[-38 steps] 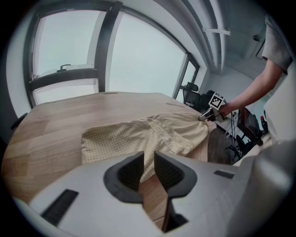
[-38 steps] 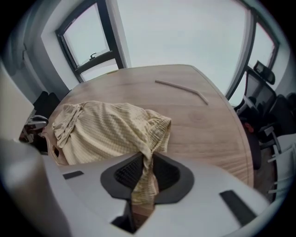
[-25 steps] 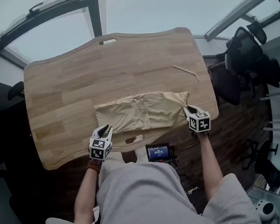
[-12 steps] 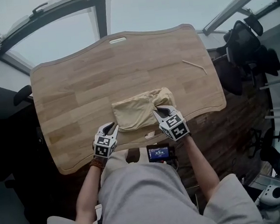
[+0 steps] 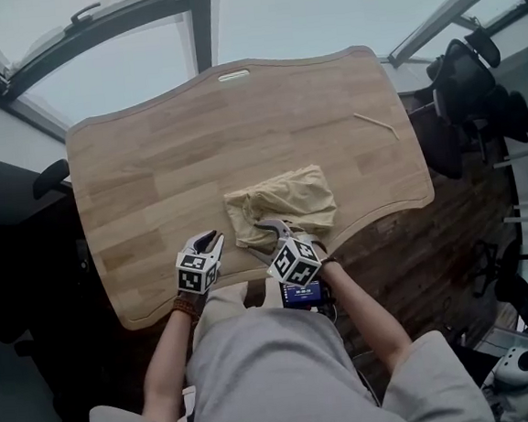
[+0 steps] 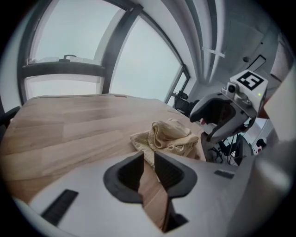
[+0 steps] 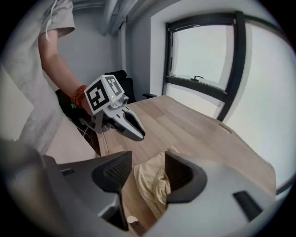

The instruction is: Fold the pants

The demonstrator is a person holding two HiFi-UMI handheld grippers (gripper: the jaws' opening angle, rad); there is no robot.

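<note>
The beige pants (image 5: 286,199) lie folded into a compact, rumpled bundle near the front edge of the wooden table (image 5: 150,169). My right gripper (image 5: 270,226) hovers at the bundle's front left corner. Its jaws have just been opening and now stand wide, with the cloth (image 7: 150,183) lying below the gap and neither pad pressing on it. My left gripper (image 5: 210,238) sits to the left of the bundle over bare wood. Its jaws (image 6: 148,162) are a narrow slit apart with nothing between them. The pants (image 6: 169,136) lie just ahead of it, beside the right gripper (image 6: 199,121).
A thin pale stick (image 5: 376,124) lies on the table at the far right. A small lit screen (image 5: 299,292) hangs below the front edge. An office chair (image 5: 469,86) stands off the table's right side. A slot (image 5: 234,75) cuts the far edge.
My right gripper swept left along the front edge, carrying the pants' right end over onto the left half, then opened its jaws. The left gripper shifted slightly and stayed as it was.
</note>
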